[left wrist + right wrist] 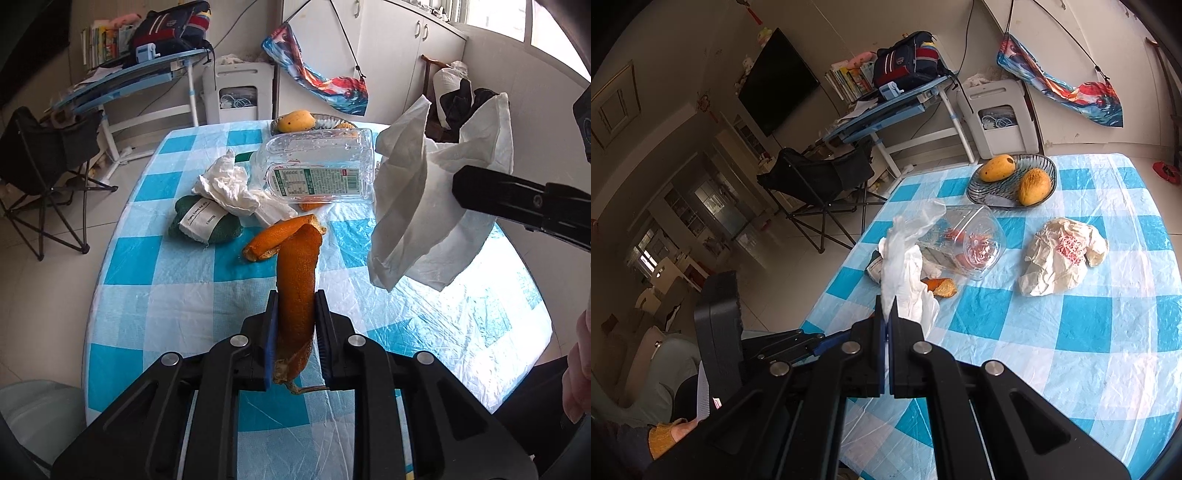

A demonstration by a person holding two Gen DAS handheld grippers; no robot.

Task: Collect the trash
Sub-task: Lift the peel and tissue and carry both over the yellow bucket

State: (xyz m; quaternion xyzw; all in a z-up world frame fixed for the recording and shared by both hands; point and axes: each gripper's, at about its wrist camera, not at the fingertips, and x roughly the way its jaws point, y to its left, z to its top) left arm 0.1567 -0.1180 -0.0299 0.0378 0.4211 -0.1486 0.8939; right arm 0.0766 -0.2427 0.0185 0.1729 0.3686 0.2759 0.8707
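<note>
My left gripper is shut on a long strip of orange peel, held above the blue-and-white checked table. A second piece of peel lies on the cloth just beyond it. My right gripper is shut on the edge of a thin white plastic bag, which hangs open at the right of the left wrist view as the bag under the right gripper. A clear plastic bottle lies on its side, with crumpled tissue next to it.
A green pouch with a white label lies by the tissue. A crumpled paper bag rests on the table's right side. A glass bowl holding two mangoes stands at the far end. A folding chair stands off the left edge.
</note>
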